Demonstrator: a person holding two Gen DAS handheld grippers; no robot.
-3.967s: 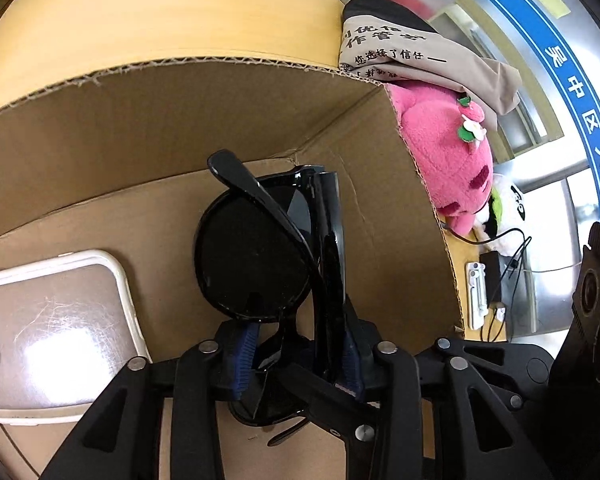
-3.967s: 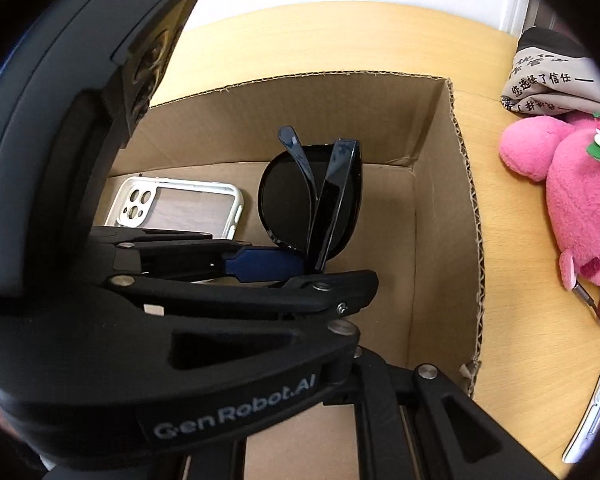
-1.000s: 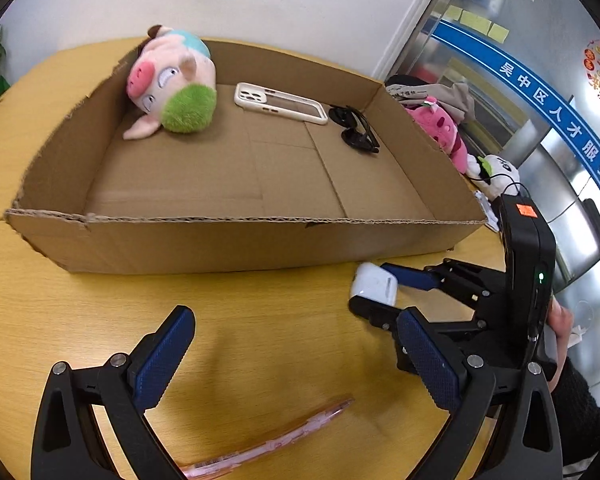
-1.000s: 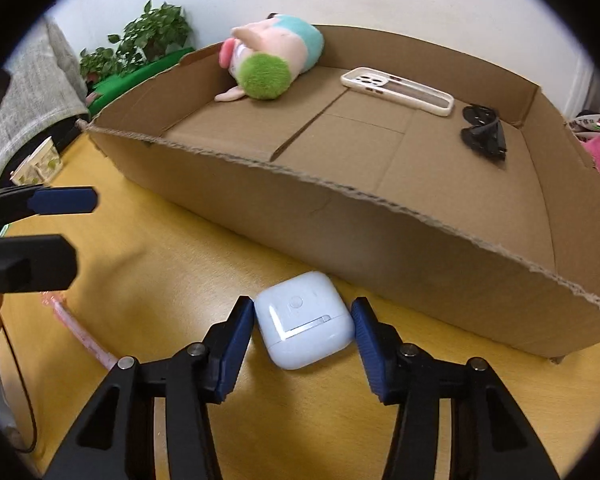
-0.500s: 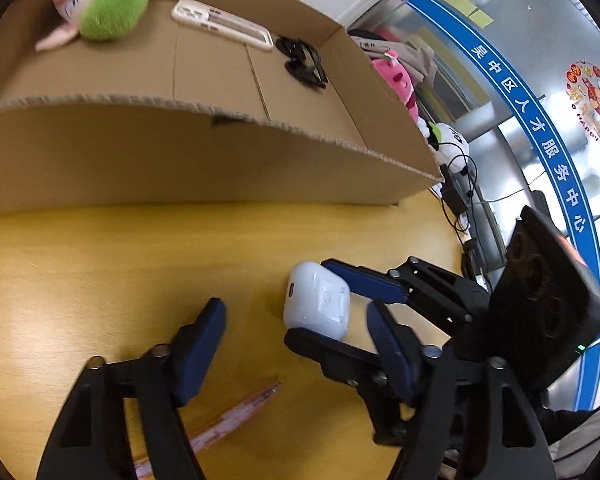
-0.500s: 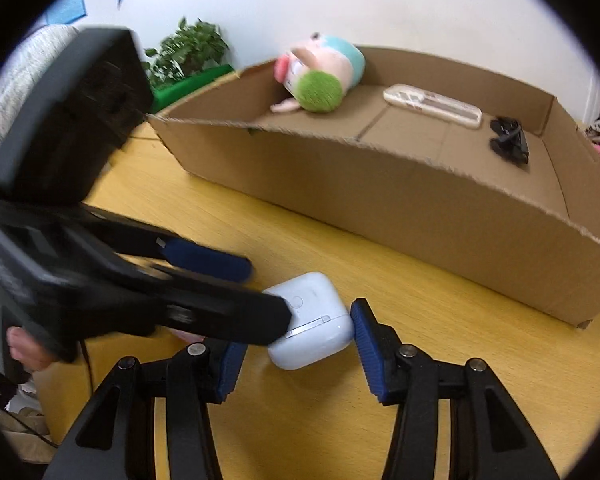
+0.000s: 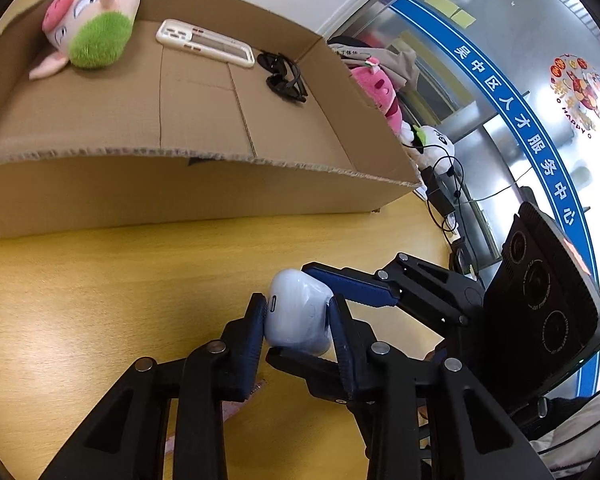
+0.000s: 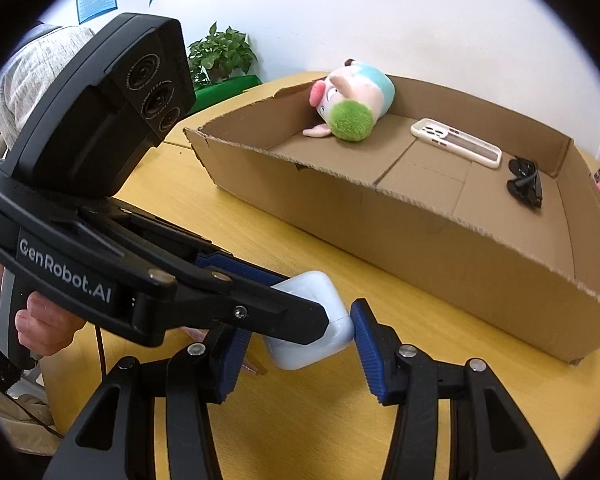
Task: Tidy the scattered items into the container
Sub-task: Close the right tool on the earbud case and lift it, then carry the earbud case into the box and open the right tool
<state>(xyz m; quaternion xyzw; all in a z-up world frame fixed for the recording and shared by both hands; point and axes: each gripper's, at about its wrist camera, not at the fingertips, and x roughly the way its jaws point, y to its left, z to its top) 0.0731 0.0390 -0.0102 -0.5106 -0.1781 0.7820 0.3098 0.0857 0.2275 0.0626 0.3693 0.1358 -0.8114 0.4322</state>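
A white earbuds case (image 7: 296,320) hangs just above the yellow table, in front of the cardboard box (image 7: 180,154). My left gripper (image 7: 296,308) has its jaws closing on the case, and both blue pads touch its sides. My right gripper (image 8: 300,332) comes in crosswise and is also shut on the case (image 8: 304,354). Inside the box (image 8: 420,200) lie a plush pig (image 8: 352,108), a white phone case (image 8: 456,142) and black sunglasses (image 8: 526,182).
A thin pink pen (image 7: 236,400) lies on the table under the grippers. Beyond the box's right end sit a pink plush toy (image 7: 376,84) and tangled cables (image 7: 440,184). A potted plant (image 8: 220,60) stands behind the table. A person's hand (image 8: 44,324) grips the left handle.
The left jaws went from wide open to closed around the earbuds case as that gripper swung over to it. The right gripper kept its hold and raised the case slightly.
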